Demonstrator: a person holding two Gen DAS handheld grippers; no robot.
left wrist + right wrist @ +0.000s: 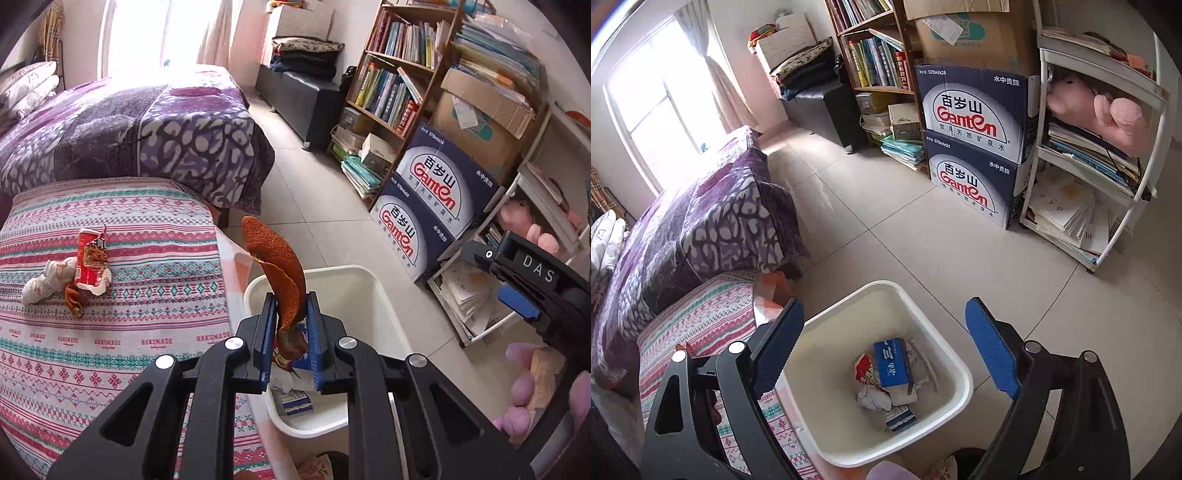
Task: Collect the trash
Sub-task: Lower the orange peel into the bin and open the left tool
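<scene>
Trash bin [955, 373] on tiled floor [886, 236]; left jaws clenched on orange peel [280, 266], right jaws empty, released.

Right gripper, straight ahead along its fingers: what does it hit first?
Probably the litter inside the white plastic bin: the open, empty right gripper points down into it, at the blue carton and crumpled paper. Depth is unclear, but nothing shows in between.

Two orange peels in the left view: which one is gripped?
The big curled peel standing up between the left tongs, above the bin. The small peel lies on the striped cloth by the red wrapper.
</scene>
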